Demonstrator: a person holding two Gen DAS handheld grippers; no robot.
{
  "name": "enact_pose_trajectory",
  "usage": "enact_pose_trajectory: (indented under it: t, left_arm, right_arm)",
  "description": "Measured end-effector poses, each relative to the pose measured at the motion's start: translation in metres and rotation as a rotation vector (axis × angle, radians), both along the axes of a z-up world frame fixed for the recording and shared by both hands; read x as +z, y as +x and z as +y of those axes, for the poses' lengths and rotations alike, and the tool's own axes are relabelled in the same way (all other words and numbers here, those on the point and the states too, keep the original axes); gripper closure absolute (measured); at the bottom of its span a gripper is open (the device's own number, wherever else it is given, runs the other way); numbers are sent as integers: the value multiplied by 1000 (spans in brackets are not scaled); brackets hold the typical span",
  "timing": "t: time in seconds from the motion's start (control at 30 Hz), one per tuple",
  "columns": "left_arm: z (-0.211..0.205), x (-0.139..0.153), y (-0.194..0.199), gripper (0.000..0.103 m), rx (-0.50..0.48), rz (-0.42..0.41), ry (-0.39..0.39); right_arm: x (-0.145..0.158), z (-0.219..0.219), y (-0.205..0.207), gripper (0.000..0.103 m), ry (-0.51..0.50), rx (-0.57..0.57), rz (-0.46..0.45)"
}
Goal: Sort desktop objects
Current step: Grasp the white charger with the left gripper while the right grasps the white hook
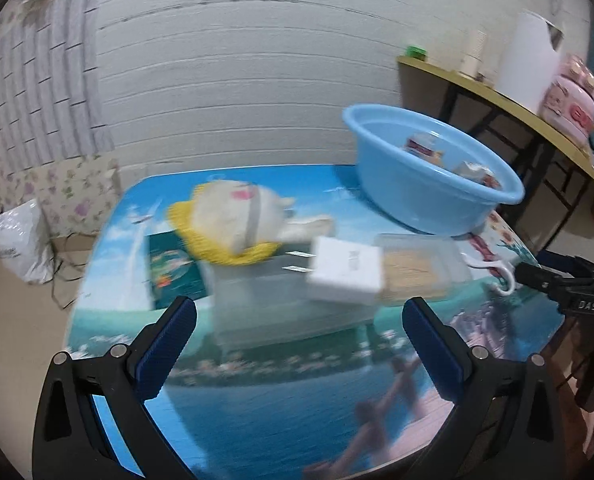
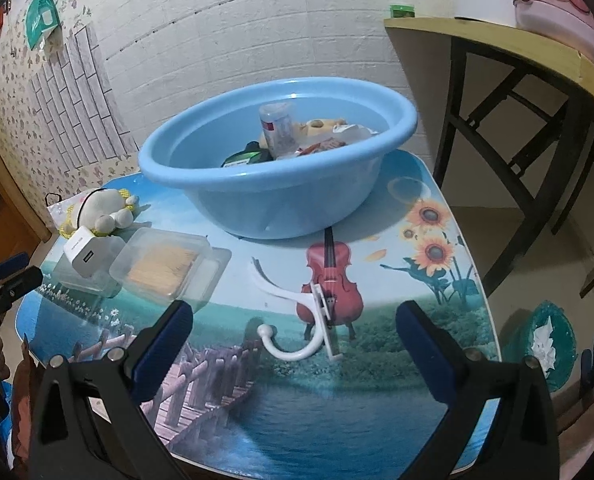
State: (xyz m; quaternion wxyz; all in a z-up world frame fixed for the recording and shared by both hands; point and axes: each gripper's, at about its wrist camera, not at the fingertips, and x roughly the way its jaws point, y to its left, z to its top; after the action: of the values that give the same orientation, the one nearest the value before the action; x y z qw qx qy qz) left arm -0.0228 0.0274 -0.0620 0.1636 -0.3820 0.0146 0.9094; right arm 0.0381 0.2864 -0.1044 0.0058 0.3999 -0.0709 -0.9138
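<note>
White hook (image 2: 297, 320) lying flat on table (image 2: 437, 360), dead ahead between right gripper (image 2: 293, 344) fingers, not touched yet. Both tongs spread wide, holding nothing; left gripper (image 1: 299, 340) aimed at clear-box pile. Looks like mid-sort: blue basin (image 2: 277, 200) already has a few bits in it. Next up probably drop down, pinch hook, carry to basin.

Left on table, counted: 1 hook, 1 plush toy (image 2: 105, 210), 1 white charger (image 2: 83, 258), 2 clear boxes (image 2: 165, 266), maybe a third, hard to tell.
</note>
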Motion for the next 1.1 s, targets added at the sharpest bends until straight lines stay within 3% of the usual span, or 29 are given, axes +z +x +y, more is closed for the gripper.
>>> enact_pose_trajectory:
  t: [0.1,0.23,0.33,0.57,0.7,0.77,0.87,0.9,1.0,1.1]
  left_arm:
    - [19,-4,-6,0,-20,2,-33]
    - [27,-6,-18,0,-23,-19,-20]
    - [29,-9,-29,0,-14,-27,-11]
    - [27,-17,-41,0,-15,-33,15]
    - [32,-19,-39,1,-42,-20,-18]
    - [34,-20,-37,6,-54,-12,-30]
    - [35,-20,-35,29,-60,-2,-48]
    - [34,-19,-34,40,-58,2,-58]
    - [31,-17,-34,42,-60,-8,-49]
    - [29,-16,-31,42,-55,-5,-53]
  right_arm:
    - [-4,3,-2,0,4,-9,-12]
    - [-9,5,-7,16,24,-8,-34]
    - [-12,2,-10,22,33,15,-45]
    - [-19,-7,-13,23,63,73,-64]
    - [-24,-11,-12,23,95,91,-75]
    - [-28,-13,-12,23,108,100,-92]
    - [-31,-14,-10,29,111,103,-95]
    - [-31,-14,-10,36,117,104,-91]
    - [-28,-14,-9,55,117,105,-86]
    - [-27,-13,-8,55,98,100,-90]
